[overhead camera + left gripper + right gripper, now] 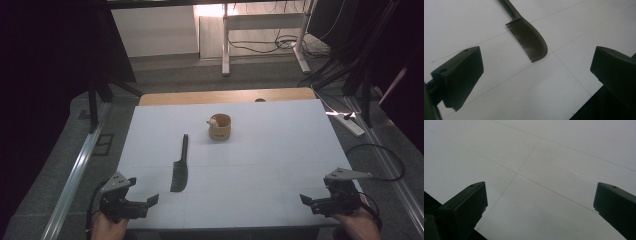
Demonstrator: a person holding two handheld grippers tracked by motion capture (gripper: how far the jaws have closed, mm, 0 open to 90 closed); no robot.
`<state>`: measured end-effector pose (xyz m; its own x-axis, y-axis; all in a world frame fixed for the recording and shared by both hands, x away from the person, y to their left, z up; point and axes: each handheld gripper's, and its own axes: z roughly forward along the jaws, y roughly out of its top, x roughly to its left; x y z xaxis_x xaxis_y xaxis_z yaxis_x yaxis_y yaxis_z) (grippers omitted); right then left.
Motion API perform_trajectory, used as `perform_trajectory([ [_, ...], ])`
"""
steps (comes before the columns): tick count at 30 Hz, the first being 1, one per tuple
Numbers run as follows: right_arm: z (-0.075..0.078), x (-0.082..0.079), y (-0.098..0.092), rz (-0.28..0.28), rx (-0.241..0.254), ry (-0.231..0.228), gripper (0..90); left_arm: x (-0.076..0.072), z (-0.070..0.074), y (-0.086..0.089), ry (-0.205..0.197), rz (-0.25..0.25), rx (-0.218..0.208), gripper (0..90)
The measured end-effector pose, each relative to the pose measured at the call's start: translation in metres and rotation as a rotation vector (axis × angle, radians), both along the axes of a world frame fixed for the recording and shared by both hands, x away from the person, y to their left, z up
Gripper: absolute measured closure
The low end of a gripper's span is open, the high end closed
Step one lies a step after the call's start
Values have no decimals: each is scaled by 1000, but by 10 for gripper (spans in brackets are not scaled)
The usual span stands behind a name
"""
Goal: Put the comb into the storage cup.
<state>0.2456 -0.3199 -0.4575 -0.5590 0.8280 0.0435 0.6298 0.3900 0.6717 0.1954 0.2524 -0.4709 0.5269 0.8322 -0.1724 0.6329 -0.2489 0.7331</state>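
A black comb (pixel 180 168) lies flat on the white table (pixel 260 165), left of centre, its handle pointing away from me. In the left gripper view the comb (pixel 529 40) lies beyond the jaws, teeth facing left. A small tan wooden cup (pixel 220 127) with a pale object at its rim stands behind the comb, near the table's middle. My left gripper (pixel 145 202) rests at the front left corner, open and holding nothing. At the front right corner my right gripper (pixel 309 201) is open over bare table, also seen as wide-apart jaws in the right gripper view (pixel 540 202).
A wooden tabletop strip (pixel 225 96) runs along the far edge. Beyond it are desk legs (pixel 226 45) and cables on the floor. A power strip (pixel 350 124) lies on the floor at the right. Dark stands flank both sides.
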Motion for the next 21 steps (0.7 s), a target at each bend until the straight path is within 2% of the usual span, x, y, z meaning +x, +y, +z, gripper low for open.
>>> perform_trajectory([
  [5, 0, 0, 1, 2, -2, 0, 0, 7, -1, -3, 23, -15, 15, 0],
  [13, 0, 0, 1, 12, 1, -4, 0, 17, -2, -7, 20, -37, 25, 0],
  [17, 0, 0, 1, 12, -1, -4, 0, 25, -5, -10, 47, -56, 7, 0],
  [21, 0, 0, 1, 13, -2, -3, 0, 32, -6, -15, 58, -59, 18, 0],
])
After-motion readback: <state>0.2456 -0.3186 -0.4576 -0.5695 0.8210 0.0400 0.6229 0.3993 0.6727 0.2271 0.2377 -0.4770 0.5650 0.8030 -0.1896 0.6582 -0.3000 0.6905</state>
